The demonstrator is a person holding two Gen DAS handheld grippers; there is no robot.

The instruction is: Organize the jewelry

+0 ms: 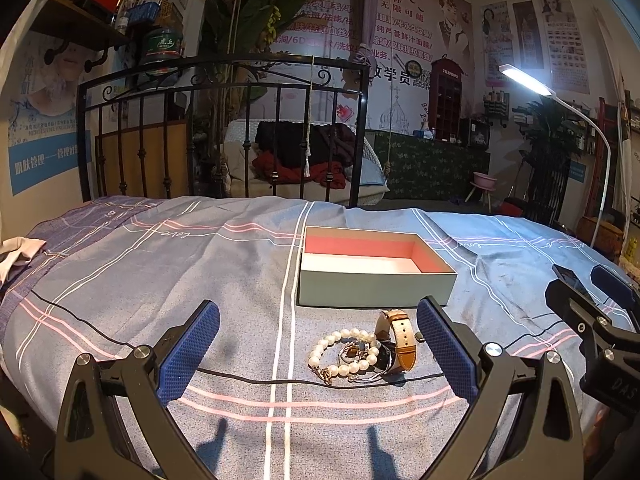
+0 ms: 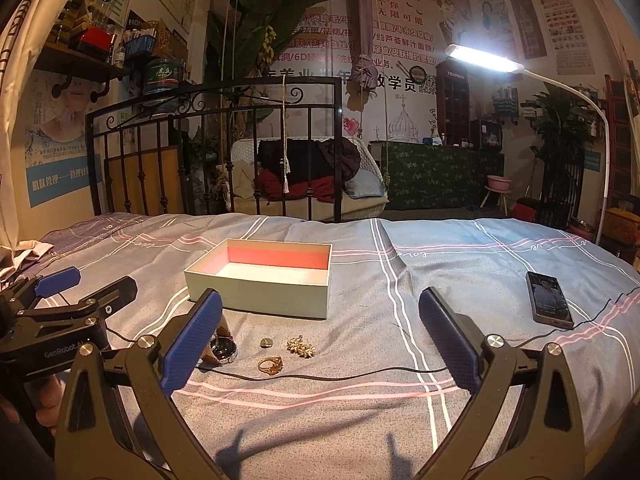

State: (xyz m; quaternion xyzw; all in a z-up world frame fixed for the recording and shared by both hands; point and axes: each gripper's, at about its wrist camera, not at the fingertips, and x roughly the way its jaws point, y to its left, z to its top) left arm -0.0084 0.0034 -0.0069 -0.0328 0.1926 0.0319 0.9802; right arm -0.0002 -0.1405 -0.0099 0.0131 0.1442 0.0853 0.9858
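Observation:
An open pale green box (image 1: 372,288) with a pink and white inside stands empty on the bed; it also shows in the right wrist view (image 2: 260,292). In front of it lie a pearl bracelet (image 1: 344,354), a brown-strap watch (image 1: 402,338) and silver rings (image 1: 352,354). My left gripper (image 1: 320,340) is open, low over the bed, its fingers either side of this pile. In the right wrist view a gold ring (image 2: 271,365), a gold brooch (image 2: 301,347) and a small stud (image 2: 266,343) lie between the open fingers of my right gripper (image 2: 320,332). The watch (image 2: 222,346) is partly hidden behind its left finger.
A phone (image 2: 549,299) lies on the bed at the right with a black cable (image 2: 320,376) running across the striped blue bedspread (image 1: 160,272). A black iron bed rail (image 1: 224,128) stands behind. A white floor lamp (image 2: 484,58) shines at the right.

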